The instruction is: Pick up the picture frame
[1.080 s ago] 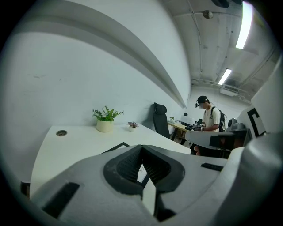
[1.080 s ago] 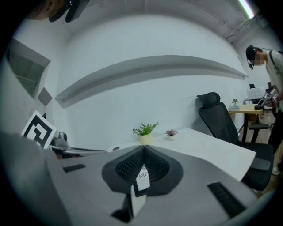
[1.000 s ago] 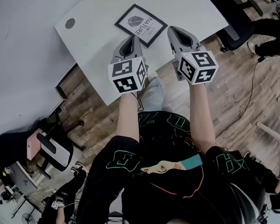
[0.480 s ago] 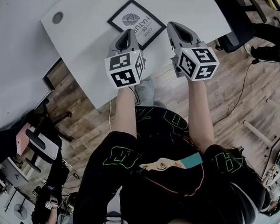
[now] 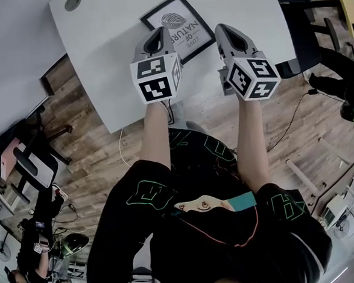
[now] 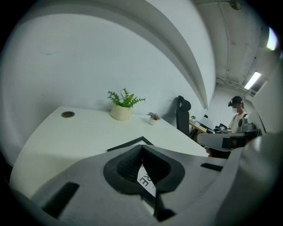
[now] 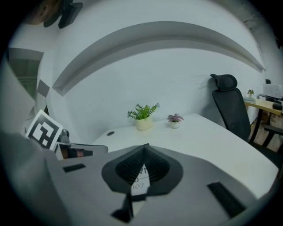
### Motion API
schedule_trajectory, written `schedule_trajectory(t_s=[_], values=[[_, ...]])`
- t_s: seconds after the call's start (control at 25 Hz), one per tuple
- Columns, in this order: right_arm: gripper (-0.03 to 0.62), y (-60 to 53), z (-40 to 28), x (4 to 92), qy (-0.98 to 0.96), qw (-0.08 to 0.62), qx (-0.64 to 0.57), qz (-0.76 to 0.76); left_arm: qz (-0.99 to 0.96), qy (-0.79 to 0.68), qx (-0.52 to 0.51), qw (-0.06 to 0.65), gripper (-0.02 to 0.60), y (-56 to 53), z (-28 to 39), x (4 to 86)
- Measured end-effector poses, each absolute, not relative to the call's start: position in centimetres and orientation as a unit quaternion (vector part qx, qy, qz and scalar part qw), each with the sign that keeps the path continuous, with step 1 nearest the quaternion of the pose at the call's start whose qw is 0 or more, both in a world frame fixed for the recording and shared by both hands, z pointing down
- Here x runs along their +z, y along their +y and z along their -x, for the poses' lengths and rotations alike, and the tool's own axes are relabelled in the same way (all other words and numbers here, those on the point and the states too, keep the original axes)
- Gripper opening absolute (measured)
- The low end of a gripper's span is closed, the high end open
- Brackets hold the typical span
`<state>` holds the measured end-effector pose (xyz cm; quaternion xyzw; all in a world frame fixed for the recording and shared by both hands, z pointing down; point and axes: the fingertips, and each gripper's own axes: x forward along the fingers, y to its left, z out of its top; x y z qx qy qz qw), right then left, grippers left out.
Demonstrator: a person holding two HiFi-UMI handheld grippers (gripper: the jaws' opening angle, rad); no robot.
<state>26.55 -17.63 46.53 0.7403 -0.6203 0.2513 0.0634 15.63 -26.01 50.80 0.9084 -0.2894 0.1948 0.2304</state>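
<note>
The left gripper hides part of the picture frame, whose small print seems illegible.

picture frame on table, left gripper, right gripper near it

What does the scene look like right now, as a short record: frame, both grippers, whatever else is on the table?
frame: picture frame lying flat on white table, not grasped
left: left gripper shut, empty, over the frame's near edge
right: right gripper shut, empty, by the frame's right corner
other items: potted plant and small plant at the table's far side
task: pickup not yet begun
</note>
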Motion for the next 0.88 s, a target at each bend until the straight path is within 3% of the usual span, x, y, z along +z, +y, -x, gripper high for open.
schedule_trajectory(t_s=[0.88], values=[[0.005,-25.3,-26.5,46.6,-0.694,0.105,0.252,-0.666,-0.862,-0.392,0.184,0.264,0.002,-31.7,-13.6,51.0]])
